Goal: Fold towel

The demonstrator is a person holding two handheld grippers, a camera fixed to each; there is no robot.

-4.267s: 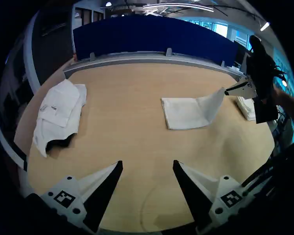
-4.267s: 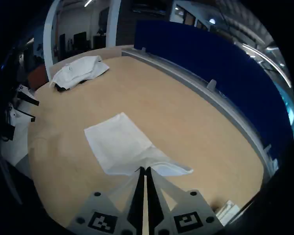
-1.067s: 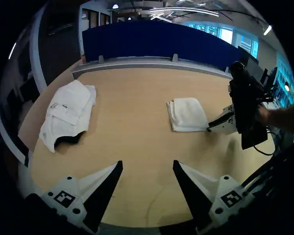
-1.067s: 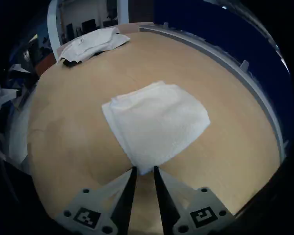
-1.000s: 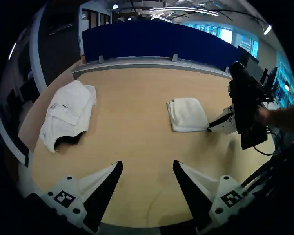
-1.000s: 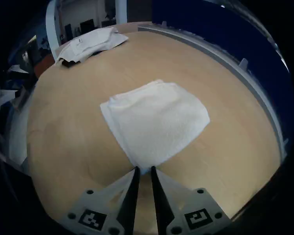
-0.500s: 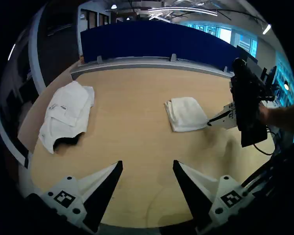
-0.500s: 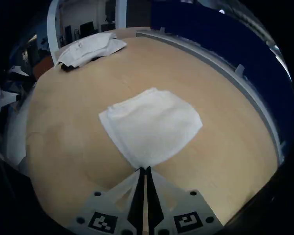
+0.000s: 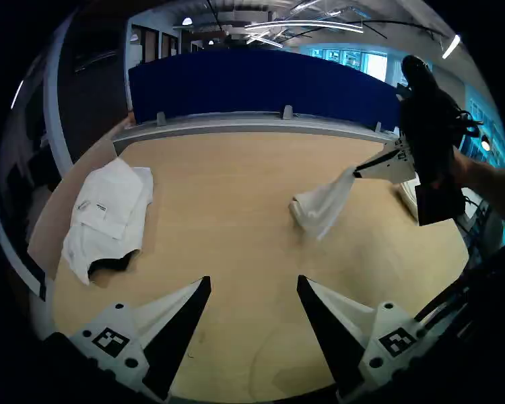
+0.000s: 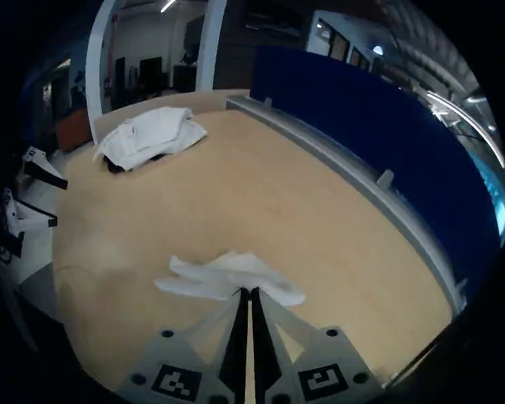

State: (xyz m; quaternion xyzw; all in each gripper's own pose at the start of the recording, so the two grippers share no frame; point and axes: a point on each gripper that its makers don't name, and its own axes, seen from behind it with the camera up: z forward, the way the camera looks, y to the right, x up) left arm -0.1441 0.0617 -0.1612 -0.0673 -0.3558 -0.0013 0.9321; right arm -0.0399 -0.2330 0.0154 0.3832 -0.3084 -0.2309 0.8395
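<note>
That towel (image 9: 320,205) is clearly soft, light stuff. It hangs limp off the right gripper (image 10: 246,293), sagging in a bunch towards the middle-right of the wooden table (image 9: 219,202). The right gripper's fingers are pinched together on one edge of it and the rest droops with zero stiffness. I reckon a grip on a corner or along an edge is the way to go, since grabbing the middle would just crumple it.

The left gripper (image 9: 252,279) hovers over the near side of the table, well apart from the towel, fingers spread wide with nothing between them.

What I can't make out is how many layers are in that pinch, since the fingers cover the spot, or whether the low end is touching the table. Over at the far left there's a pile of white cloth (image 9: 108,209) with something dark tucked under it, no idea what
</note>
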